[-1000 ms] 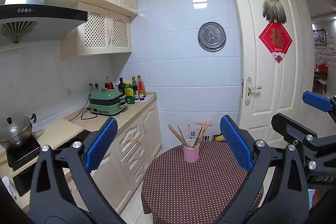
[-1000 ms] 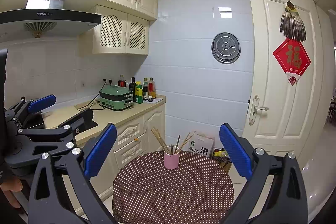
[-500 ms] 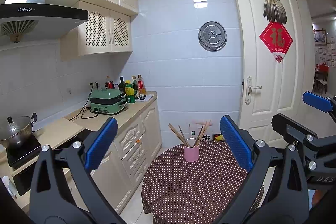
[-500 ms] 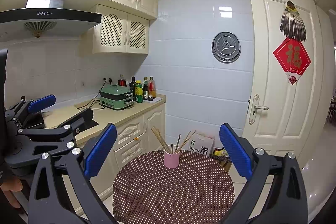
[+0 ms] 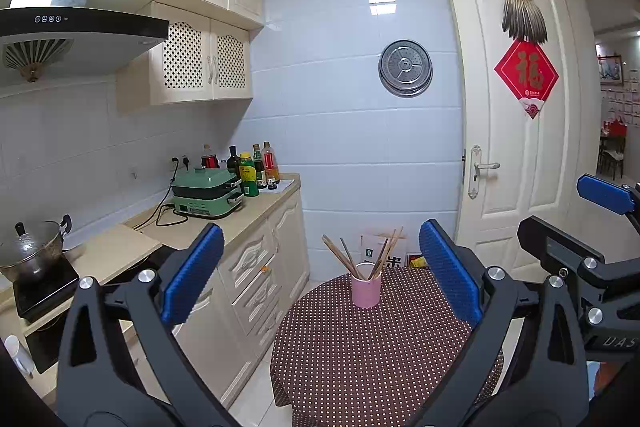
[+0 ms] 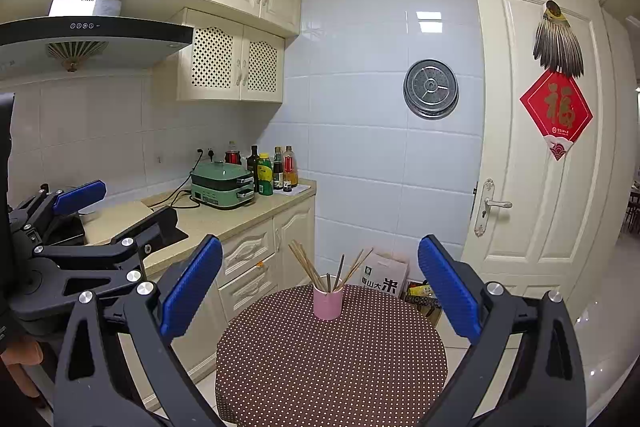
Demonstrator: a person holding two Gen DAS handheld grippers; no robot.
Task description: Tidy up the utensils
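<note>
Nothing has shifted since the earlier frames: both grippers hold the same raised pose and the scene is unchanged. Your left gripper (image 5: 318, 273) points level toward the round table with the brown white-dotted cloth (image 5: 360, 359), its blue-padded fingers (image 5: 192, 273) spread wide and holding nothing. Your right gripper (image 6: 320, 287) is held the same way, released and empty, just beside the left one; each appears at the edge of the other's wrist view.

The pink cylindrical cup (image 5: 365, 290) stands upright on the far part of the table, well apart from both grippers. It appears between the fingers of each gripper, ahead of the tips. Several thin wooden chopsticks (image 5: 340, 253) stand in the cup, fanning outward to left and right.

A cream kitchen counter (image 5: 224, 223) runs along your left side, carrying a green electric cooker (image 5: 206, 197). A white panelled door (image 5: 516, 147) lies behind the table on the right.
</note>
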